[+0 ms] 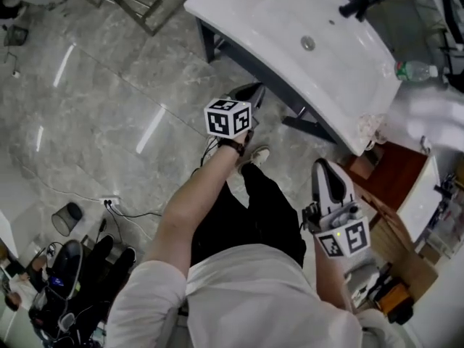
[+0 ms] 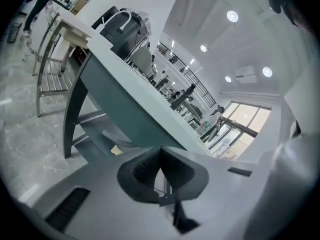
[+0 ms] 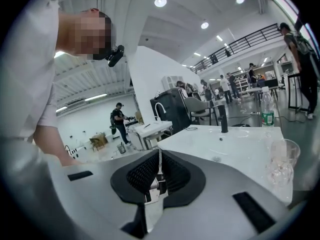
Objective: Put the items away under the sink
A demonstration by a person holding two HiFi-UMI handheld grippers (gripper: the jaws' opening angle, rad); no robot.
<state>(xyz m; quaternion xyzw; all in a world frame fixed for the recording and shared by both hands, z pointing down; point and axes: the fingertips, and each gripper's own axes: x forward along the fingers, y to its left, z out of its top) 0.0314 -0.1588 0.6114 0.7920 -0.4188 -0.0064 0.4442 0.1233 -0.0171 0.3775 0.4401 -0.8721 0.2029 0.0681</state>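
A white sink (image 1: 275, 20) is standing over a grey marble floor (image 1: 109, 107). The left tongs (image 2: 161, 151) are sitting fully closed and empty, pointing at the dark frame (image 2: 72, 114) beneath the basin. The right tongs (image 3: 160, 156) are likewise closed on nothing — facing the sink top, where a clear plastic cup (image 3: 284, 156) is resting at the near corner — a green-labelled bottle (image 3: 267, 111) standing beyond.

Sink (image 1: 250, 13) cut off at top edge, hiding the space beneath it.
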